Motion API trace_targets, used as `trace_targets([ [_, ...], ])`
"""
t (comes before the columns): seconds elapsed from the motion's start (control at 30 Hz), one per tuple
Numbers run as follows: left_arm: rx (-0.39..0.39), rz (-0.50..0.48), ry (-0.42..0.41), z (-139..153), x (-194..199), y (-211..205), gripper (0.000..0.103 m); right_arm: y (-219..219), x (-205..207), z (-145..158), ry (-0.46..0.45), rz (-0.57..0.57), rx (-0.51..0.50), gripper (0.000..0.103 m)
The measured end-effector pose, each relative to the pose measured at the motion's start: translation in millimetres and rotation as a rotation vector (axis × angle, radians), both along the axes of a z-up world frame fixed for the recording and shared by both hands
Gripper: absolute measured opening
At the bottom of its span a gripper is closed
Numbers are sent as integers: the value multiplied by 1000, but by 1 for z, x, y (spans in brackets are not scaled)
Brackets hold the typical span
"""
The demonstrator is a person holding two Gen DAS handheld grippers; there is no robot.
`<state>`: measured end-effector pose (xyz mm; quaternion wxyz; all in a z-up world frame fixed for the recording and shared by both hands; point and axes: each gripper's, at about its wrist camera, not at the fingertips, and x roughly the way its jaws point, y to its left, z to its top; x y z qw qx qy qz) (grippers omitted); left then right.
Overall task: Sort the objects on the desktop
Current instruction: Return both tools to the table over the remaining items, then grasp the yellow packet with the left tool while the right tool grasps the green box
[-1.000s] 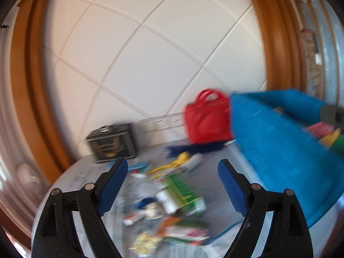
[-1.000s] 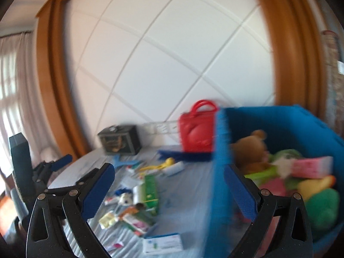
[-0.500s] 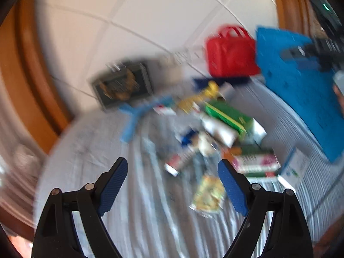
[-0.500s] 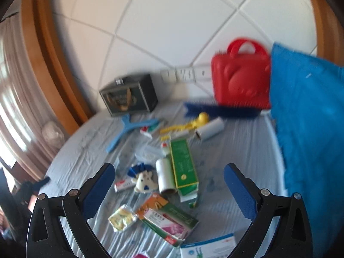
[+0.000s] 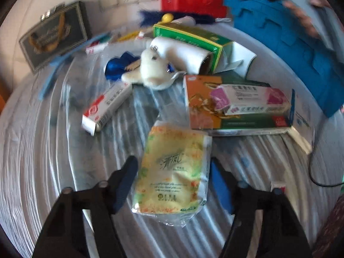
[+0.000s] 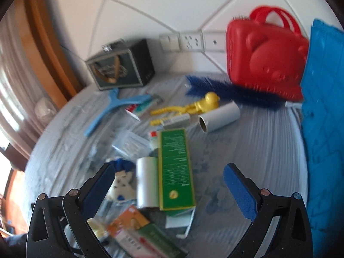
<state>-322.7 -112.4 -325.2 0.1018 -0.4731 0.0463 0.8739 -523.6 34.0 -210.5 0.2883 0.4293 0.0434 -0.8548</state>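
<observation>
Left wrist view: your left gripper (image 5: 172, 180) is closing, fingers either side of the yellow plastic-wrapped tissue pack (image 5: 174, 172) on the near grey striped cloth (image 5: 43, 150), not squeezing yet.

Right wrist view: your right gripper (image 6: 169, 187) hangs wide apart over the long green carton (image 6: 175, 169), holding nothing.

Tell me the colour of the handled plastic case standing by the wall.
Red, clearest in the right wrist view.

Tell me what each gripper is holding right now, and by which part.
Nothing yet. The left gripper is closing around the yellow tissue pack, flanking its long sides. The right gripper is open, empty.
</observation>
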Motion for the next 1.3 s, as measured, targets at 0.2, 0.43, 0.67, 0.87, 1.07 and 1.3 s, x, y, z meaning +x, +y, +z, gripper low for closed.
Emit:
trace_targets([
  [0.2,7,-23,5,-1,-1,0,55,-9,-36,-46,-75,-30,88,100],
  [0.43,10,-17,3,1,-1,-2,55,-41,-70,-88,-171,7,175,82],
  [0.67,9,-11,0,2,-1,0,55,-66,-70,-90,-163,62,223,82],
  [0.87,10,-9,0,3,-1,0,53,-61,-70,-123,-263,63,318,52],
  [1.07,-3,4,10,5,2,-1,32,-28,-42,-87,-119,-7,252,51],
  [1.3,-29,15,53,26,15,1,27,5,1,-9,31,-41,157,51],
])
